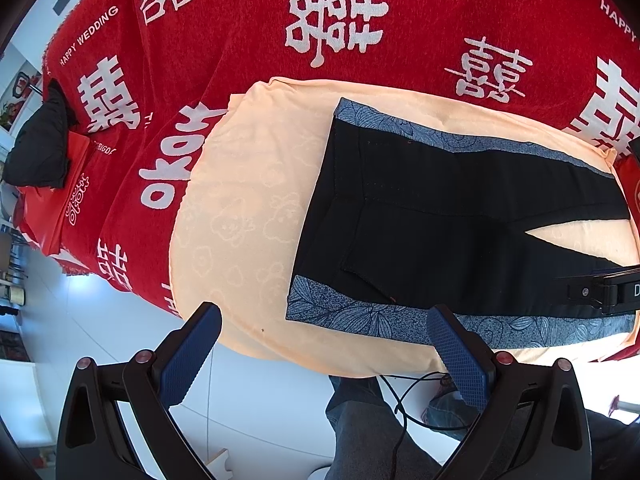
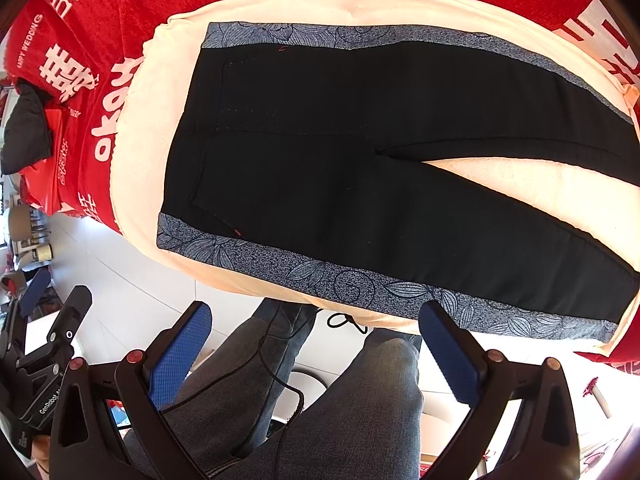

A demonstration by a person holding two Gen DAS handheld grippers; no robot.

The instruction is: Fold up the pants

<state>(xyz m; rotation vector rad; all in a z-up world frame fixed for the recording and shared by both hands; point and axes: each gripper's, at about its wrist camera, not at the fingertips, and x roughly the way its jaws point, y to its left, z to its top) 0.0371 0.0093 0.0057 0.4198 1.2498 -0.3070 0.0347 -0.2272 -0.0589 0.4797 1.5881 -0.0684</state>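
Two hand-held grippers are in your hands, both spread and holding nothing. The pants (image 2: 340, 168), black with grey patterned side stripes, lie flat and unfolded on a peach towel (image 1: 240, 216), which rests on a red blanket (image 1: 248, 12) with white lettering. Your left hand-held gripper (image 1: 324, 354) hovers at the near edge of the towel, beside the waistband corner of the pants. Your right hand-held gripper (image 2: 316, 350) hangs off the towel's near edge, above your jeans-clad legs (image 2: 360, 408), close to the near stripe.
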